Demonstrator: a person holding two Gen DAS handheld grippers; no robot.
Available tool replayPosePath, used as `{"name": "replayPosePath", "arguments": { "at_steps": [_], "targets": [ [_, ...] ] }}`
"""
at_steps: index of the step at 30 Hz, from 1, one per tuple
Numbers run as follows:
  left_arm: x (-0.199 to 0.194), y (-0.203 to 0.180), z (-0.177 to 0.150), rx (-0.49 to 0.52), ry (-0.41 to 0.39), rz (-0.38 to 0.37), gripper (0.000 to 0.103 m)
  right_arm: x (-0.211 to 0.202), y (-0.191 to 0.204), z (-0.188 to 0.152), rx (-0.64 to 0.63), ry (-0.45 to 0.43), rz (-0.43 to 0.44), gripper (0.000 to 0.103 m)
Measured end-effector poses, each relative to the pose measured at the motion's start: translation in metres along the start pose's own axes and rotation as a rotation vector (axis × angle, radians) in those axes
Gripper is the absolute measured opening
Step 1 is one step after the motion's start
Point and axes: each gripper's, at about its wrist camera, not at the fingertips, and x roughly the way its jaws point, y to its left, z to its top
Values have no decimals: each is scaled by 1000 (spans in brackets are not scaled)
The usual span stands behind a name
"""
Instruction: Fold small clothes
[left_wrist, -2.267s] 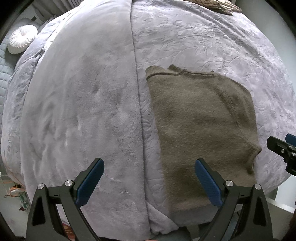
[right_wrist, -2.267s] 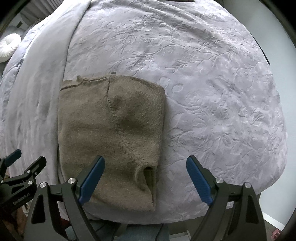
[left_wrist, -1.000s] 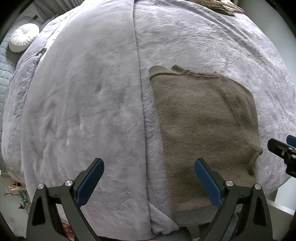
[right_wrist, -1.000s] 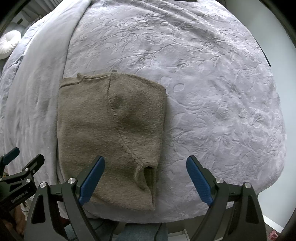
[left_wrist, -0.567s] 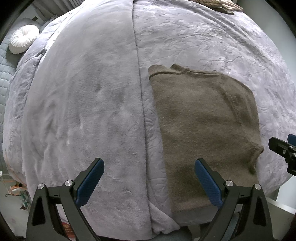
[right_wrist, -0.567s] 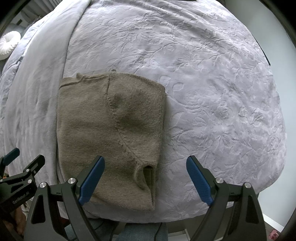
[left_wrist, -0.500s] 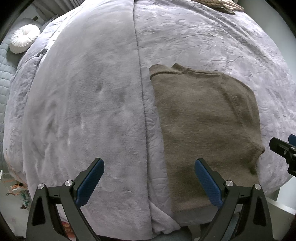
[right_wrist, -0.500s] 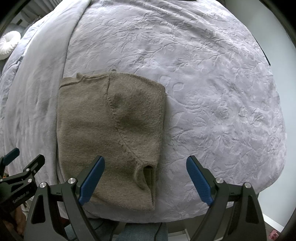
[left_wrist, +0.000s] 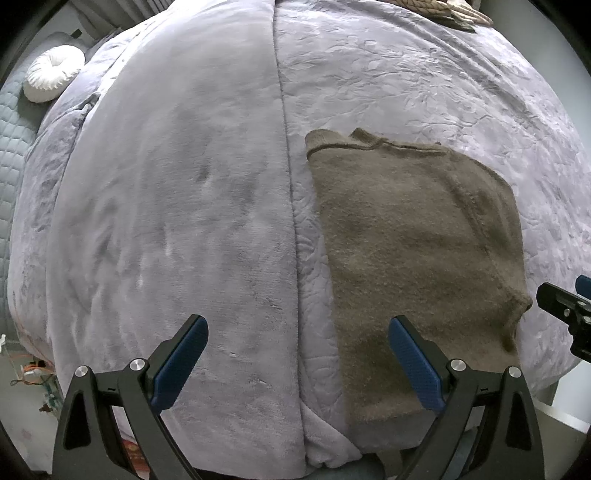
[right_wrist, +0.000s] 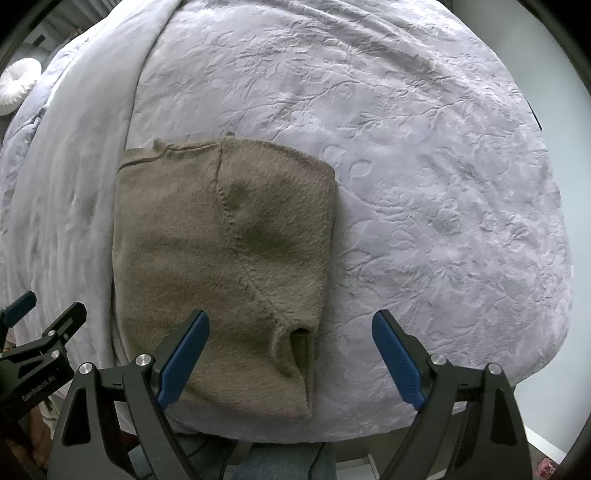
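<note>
We see a brown knit sweater (right_wrist: 221, 266) folded into a flat rectangle on the bed (right_wrist: 424, 184). It lies below and between the left hand-held gripper (left_wrist: 297, 363) and right hand-held gripper (right_wrist: 290, 360), both spread wide, empty, not touching it

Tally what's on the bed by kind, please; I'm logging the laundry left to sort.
Folded brown knit garments: 1
Round white cushions: 1
Tan items at the far edge, too cut off to identify: 1
Lavender bed covers: 1
Total: 4
</note>
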Motion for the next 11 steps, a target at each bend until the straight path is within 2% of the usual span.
{"name": "replayPosePath", "arguments": {
  "at_steps": [11],
  "targets": [
    [-1,-4,-1,24,-10,-21,99,3,-2,1,4,8,-7,92]
  ]
}}
